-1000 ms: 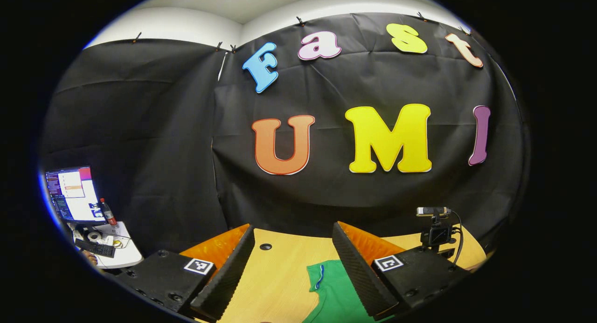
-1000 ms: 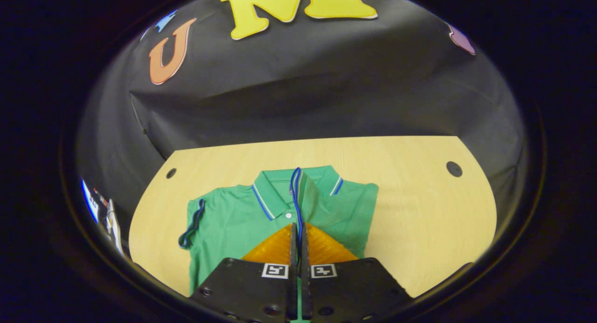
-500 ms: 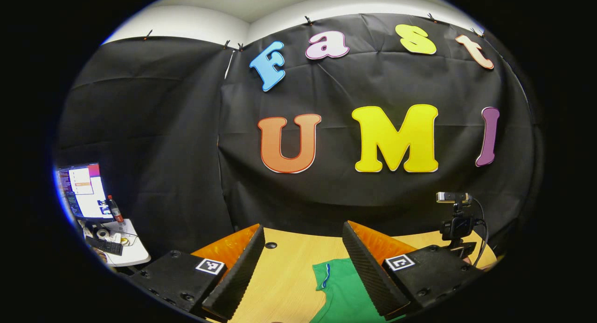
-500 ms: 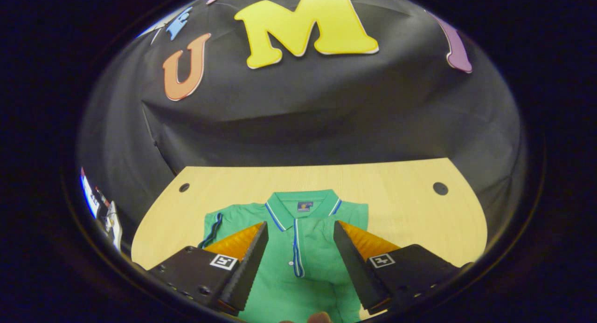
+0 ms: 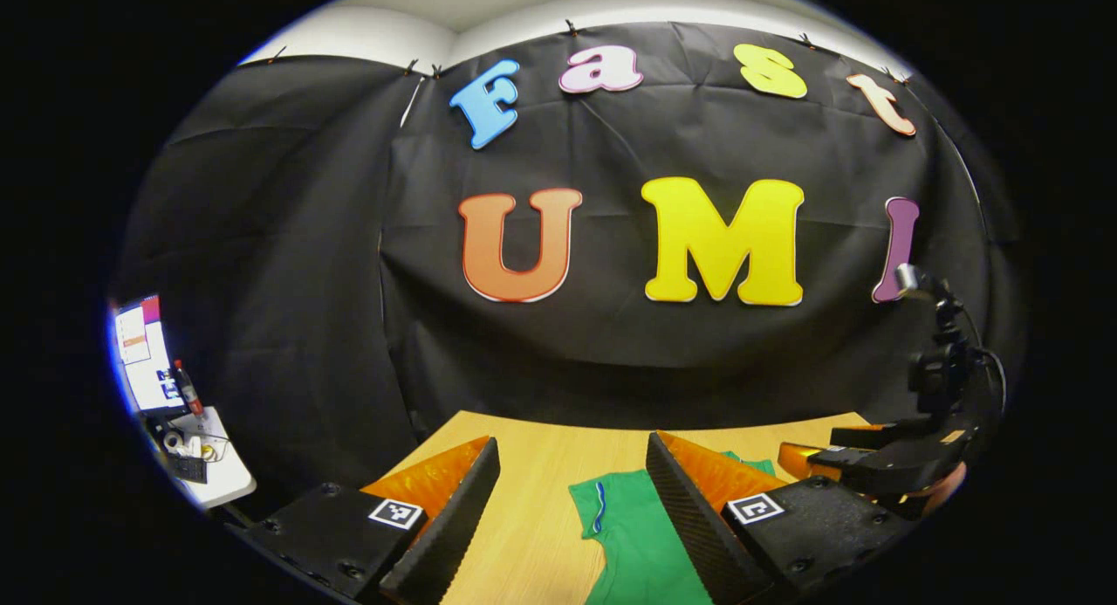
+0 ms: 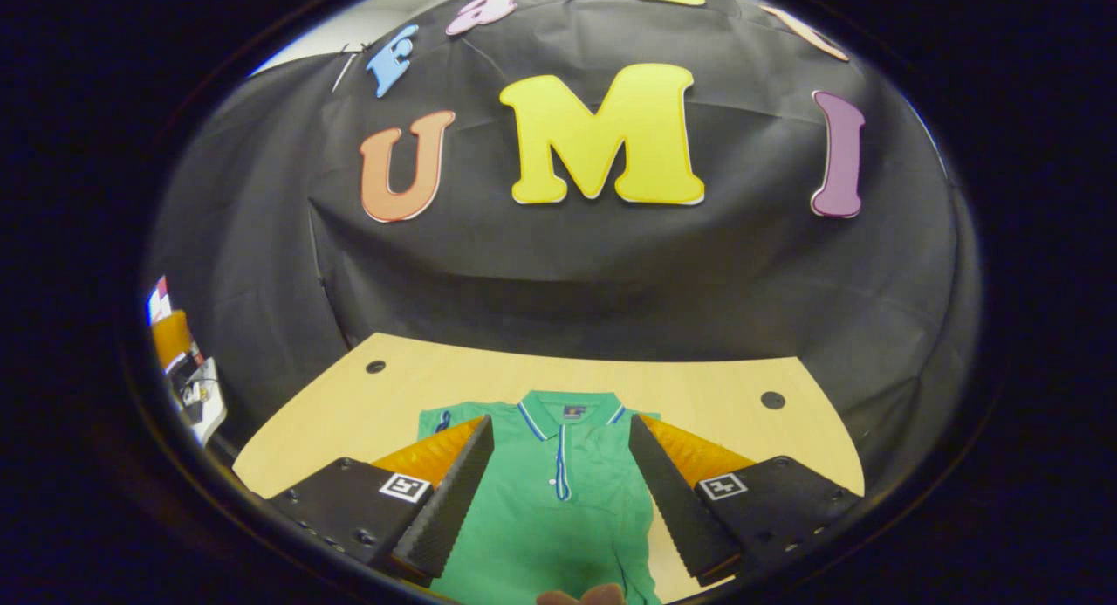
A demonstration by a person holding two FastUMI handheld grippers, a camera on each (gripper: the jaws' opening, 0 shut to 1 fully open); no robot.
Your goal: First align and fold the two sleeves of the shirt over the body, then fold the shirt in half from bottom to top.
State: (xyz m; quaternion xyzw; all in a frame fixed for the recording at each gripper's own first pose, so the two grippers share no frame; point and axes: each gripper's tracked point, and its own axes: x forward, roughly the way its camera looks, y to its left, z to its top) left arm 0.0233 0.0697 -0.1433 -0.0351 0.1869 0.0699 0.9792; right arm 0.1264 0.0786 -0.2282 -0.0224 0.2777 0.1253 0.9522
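A green polo shirt with a blue-and-white trimmed collar lies flat on the wooden table, collar toward the wall. Its right side ends in a straight folded edge; the left sleeve's blue cuff peeks out beside one finger. My right gripper hangs open above the shirt's chest, holding nothing. In the left gripper view, my left gripper is open over the table, with the shirt's left sleeve lying between its fingers. The right gripper shows farther off at the right there.
Two round cable holes sit near the table's far corners. A monitor and a small white side table with clutter stand off to the left. A person's fingertip shows at the bottom edge.
My right gripper opened, let go of the sleeve it held over the shirt's middle, and drew back and upward. My left gripper stayed open and shifted only slightly.
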